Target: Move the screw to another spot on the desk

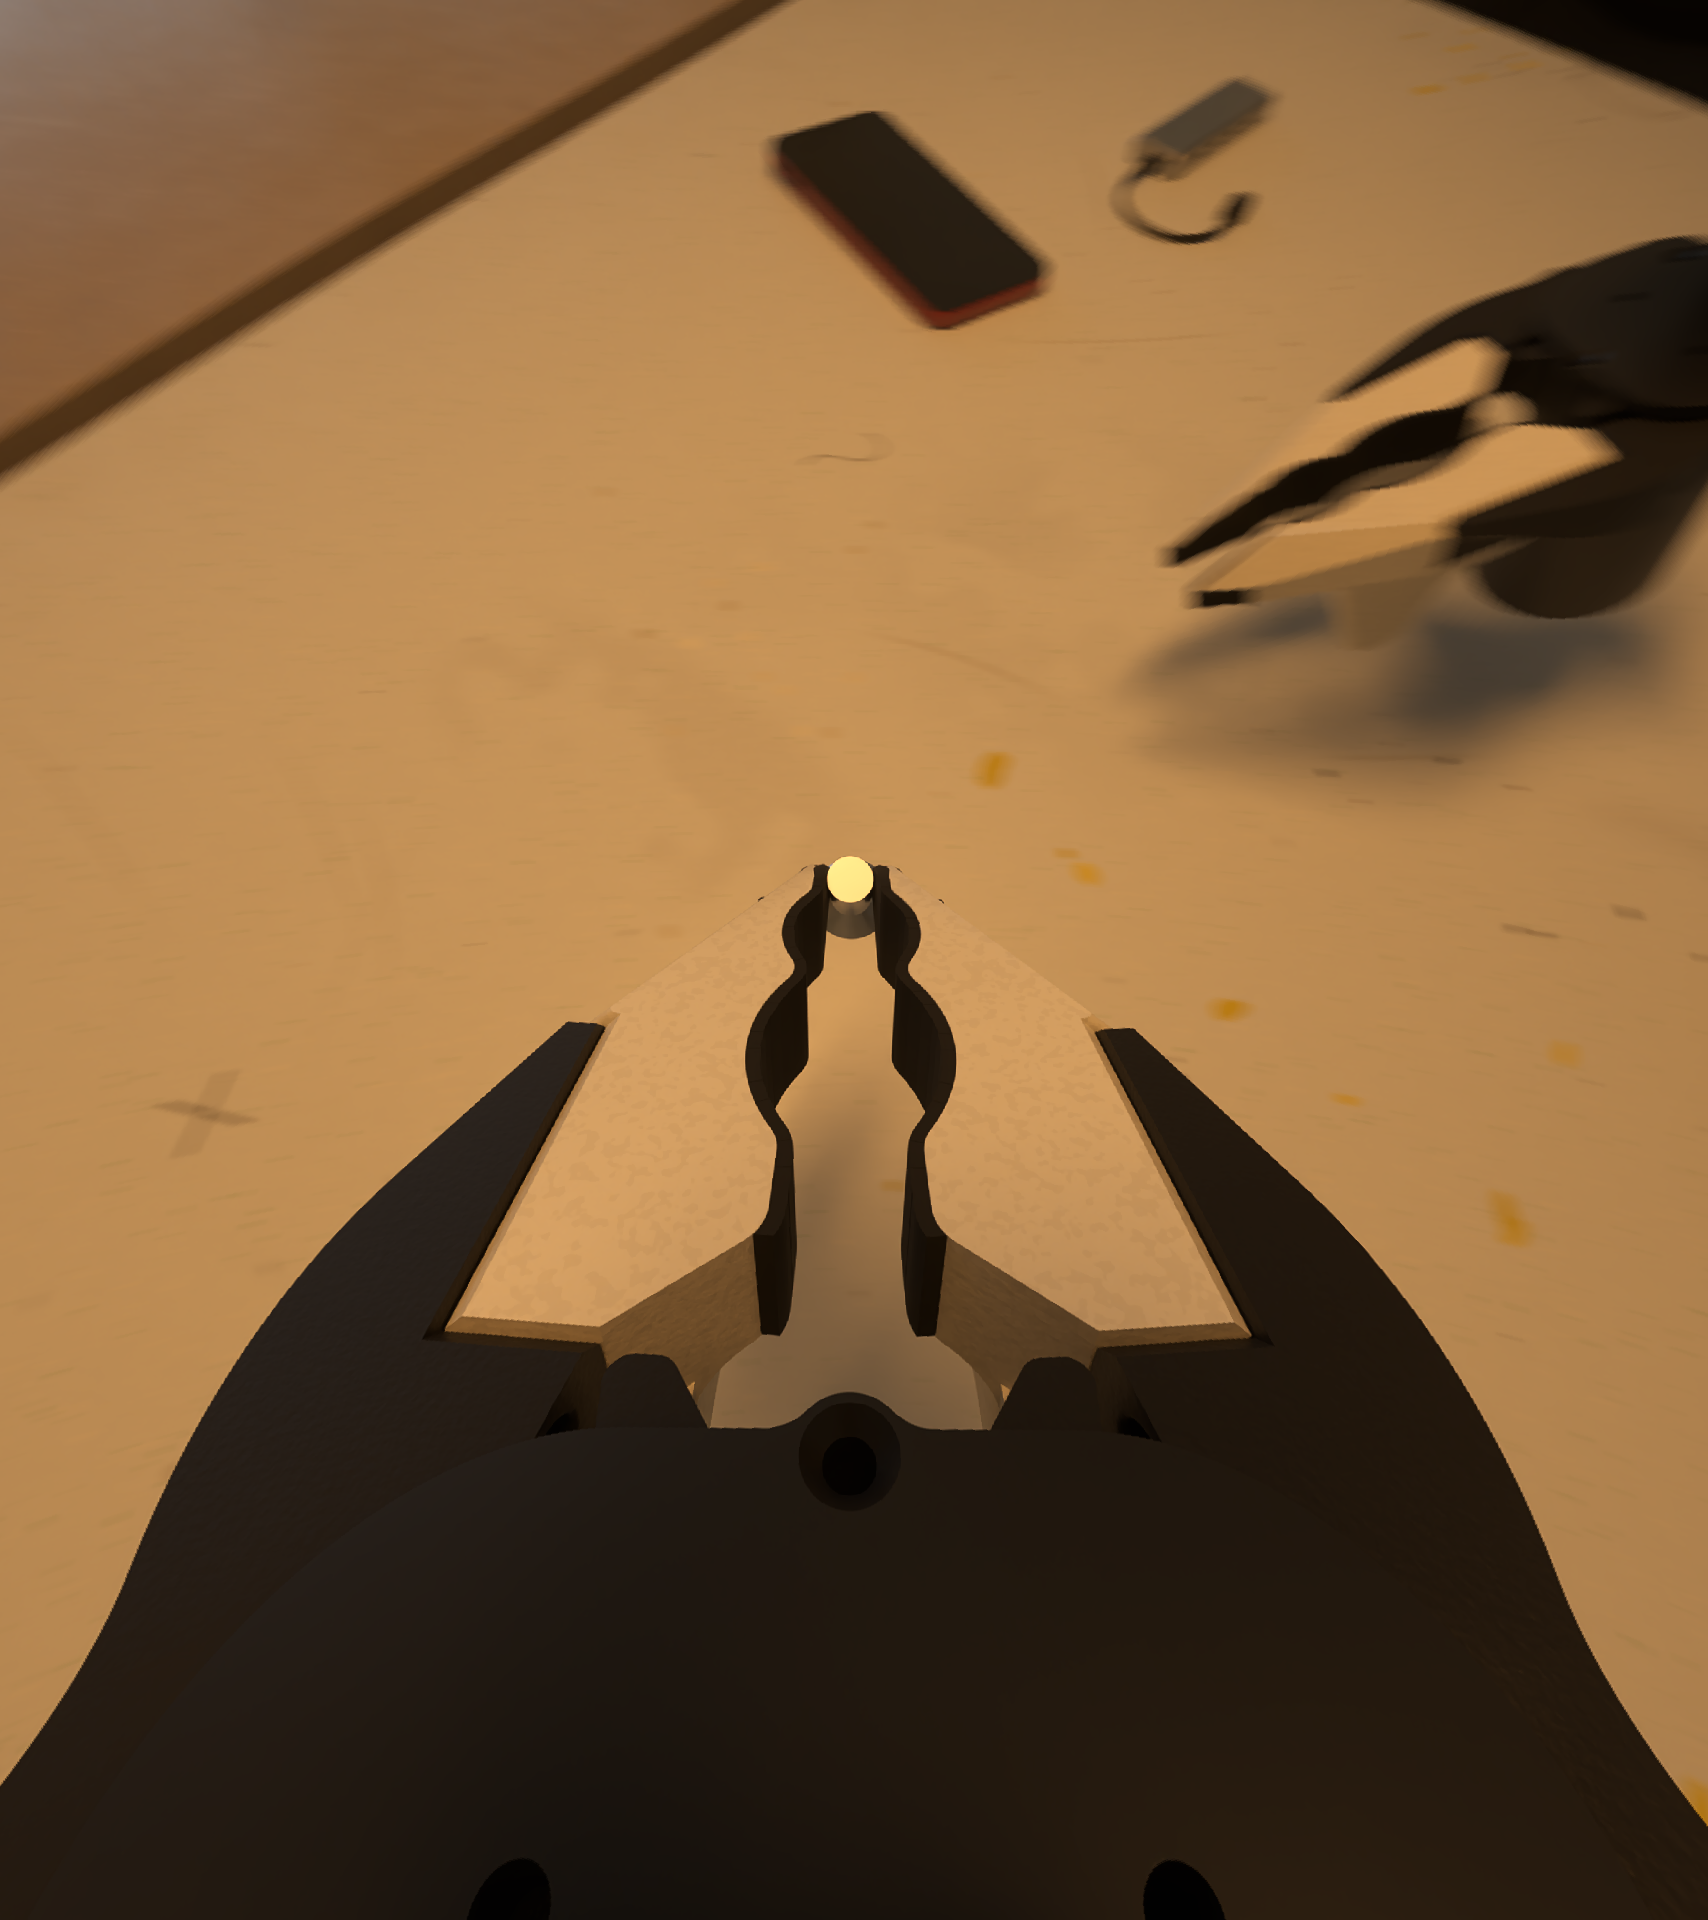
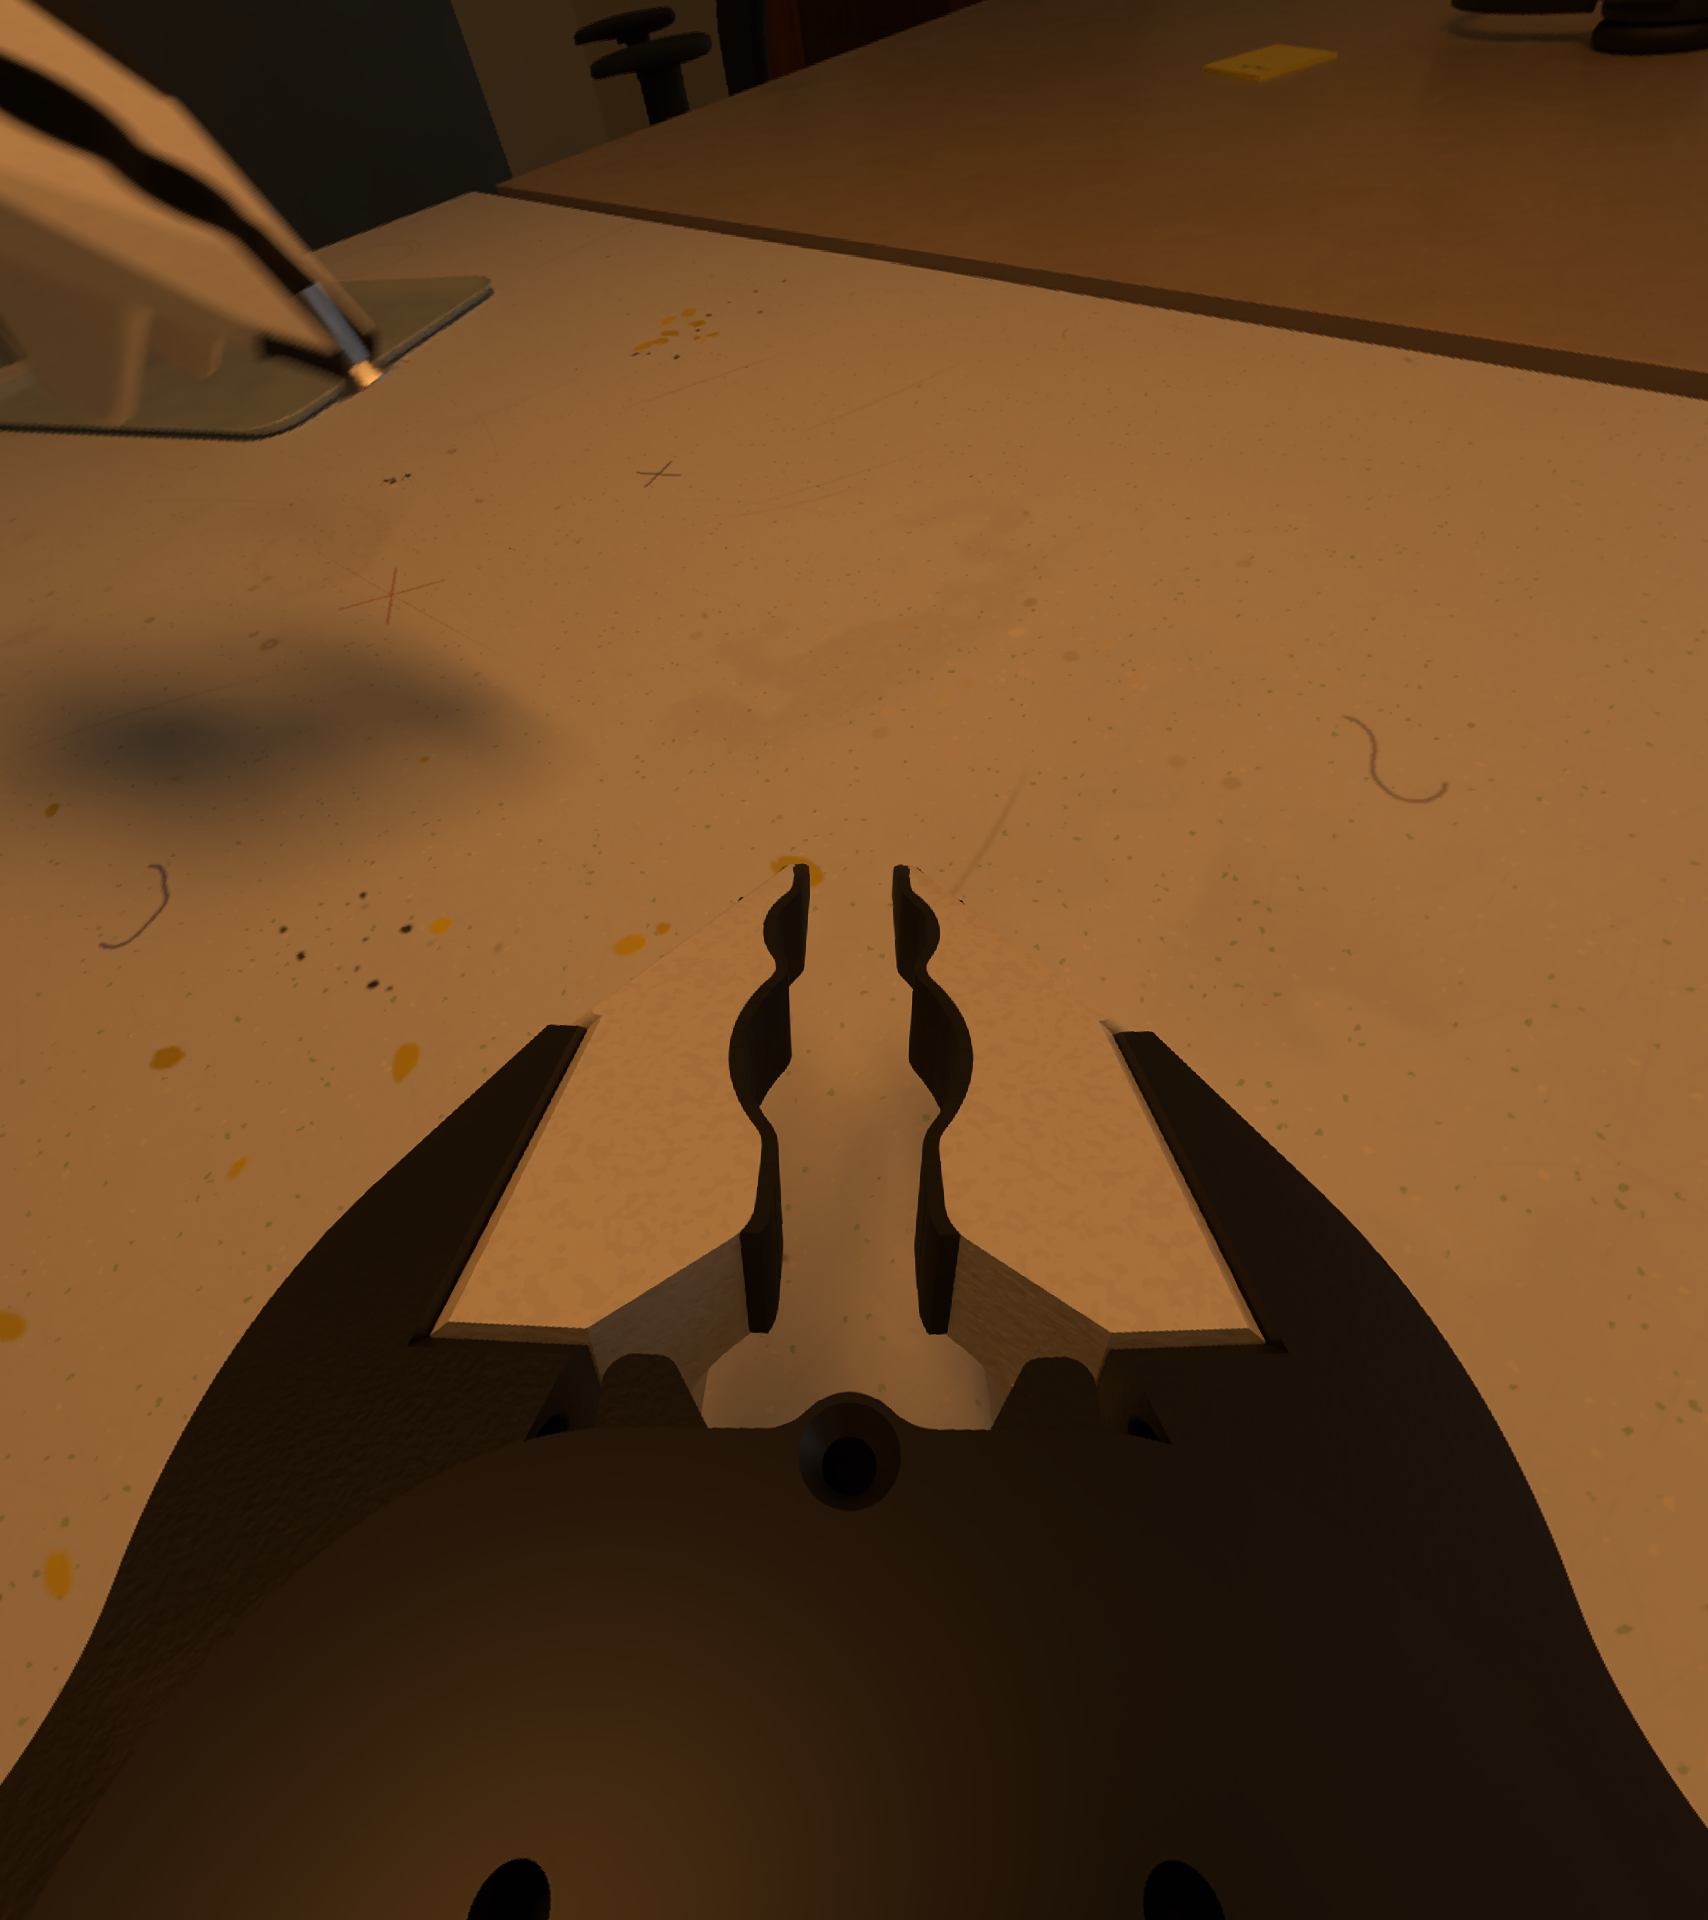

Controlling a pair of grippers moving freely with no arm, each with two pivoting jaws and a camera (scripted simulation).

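Observation:
My left gripper [image 1: 850, 883] is shut on the screw [image 1: 850, 881], whose pale round head shows between the fingertips, held above the desk [image 1: 517, 727]. In the right wrist view the left gripper [image 2: 356, 364] shows at the upper left with the screw [image 2: 341, 338] pinched at its tips, grey shank and bright end pointing down, well above the desk with its shadow below. My right gripper [image 2: 848, 878] is open and empty, low over the desk. It also shows blurred at the right of the left wrist view [image 1: 1193, 571].
A black phone with a red edge [image 1: 907, 218] and a grey adapter with a short cable [image 1: 1198, 135] lie at the far side. A flat grey plate [image 2: 206, 405] lies on the desk behind the left gripper. A darker second desk [image 2: 1245, 208] adjoins.

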